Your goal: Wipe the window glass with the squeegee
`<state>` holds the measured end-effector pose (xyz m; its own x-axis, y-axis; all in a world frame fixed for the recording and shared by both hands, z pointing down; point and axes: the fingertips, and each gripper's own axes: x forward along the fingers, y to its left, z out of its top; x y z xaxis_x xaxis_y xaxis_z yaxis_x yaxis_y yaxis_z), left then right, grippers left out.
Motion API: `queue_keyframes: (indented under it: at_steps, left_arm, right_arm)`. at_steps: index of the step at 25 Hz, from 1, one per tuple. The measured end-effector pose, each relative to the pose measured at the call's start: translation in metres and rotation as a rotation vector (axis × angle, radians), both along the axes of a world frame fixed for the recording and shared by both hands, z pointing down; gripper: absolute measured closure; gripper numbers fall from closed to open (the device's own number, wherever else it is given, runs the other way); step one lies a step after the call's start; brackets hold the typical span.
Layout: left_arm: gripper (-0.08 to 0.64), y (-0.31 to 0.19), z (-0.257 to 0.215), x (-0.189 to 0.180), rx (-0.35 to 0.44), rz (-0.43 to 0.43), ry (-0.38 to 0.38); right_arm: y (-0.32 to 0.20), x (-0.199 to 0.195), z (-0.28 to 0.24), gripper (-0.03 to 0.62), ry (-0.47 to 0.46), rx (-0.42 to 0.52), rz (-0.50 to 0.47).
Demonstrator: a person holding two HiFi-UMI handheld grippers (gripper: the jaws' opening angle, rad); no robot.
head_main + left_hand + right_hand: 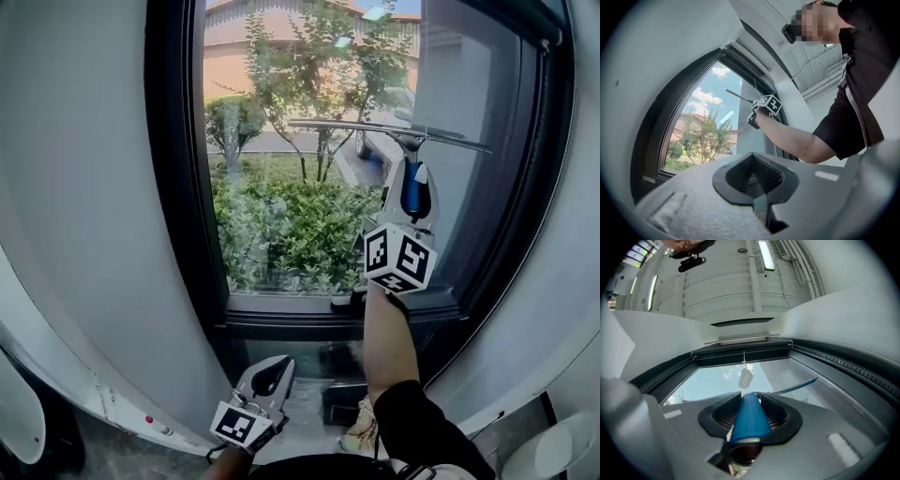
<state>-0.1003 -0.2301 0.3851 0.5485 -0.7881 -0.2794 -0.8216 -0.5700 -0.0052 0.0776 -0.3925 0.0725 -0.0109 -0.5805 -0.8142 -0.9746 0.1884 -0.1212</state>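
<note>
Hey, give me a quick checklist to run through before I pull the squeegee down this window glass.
1. Right hand-held gripper shut on the blue handle of the squeegee: ok.
2. Thin dark blade raised across the window glass, nearly level: ok.
3. Blade pressed against the glass: cannot tell.
4. Left hand-held gripper shut, empty, low beneath the sill, away from the blade: ok.
5. White cord pull hanging from the top frame, clear of the blade: cannot tell.
</note>
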Motion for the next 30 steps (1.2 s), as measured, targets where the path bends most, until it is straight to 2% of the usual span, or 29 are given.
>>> queue_keyframes:
  at_steps: [11, 18, 30]
  left_arm:
    - [0.558, -0.028, -0.012, 0.013, 0.024, -0.032, 0.025]
    - [0.557, -0.027, -0.007, 0.014, 0.005, -0.027, 0.048]
    - [0.558, -0.014, 0.002, 0.021, -0.016, 0.012, 0.034]
  right_arm:
    - [-0.018, 0.007, -0.045, 0.460, -0.032, 0.075, -0.040]
    - [-0.018, 0.007, -0.040, 0.460, -0.039, 0.062, -0.050]
    - [-0.017, 0.004, -0.018, 0.460, -0.030, 0.016, -0.041]
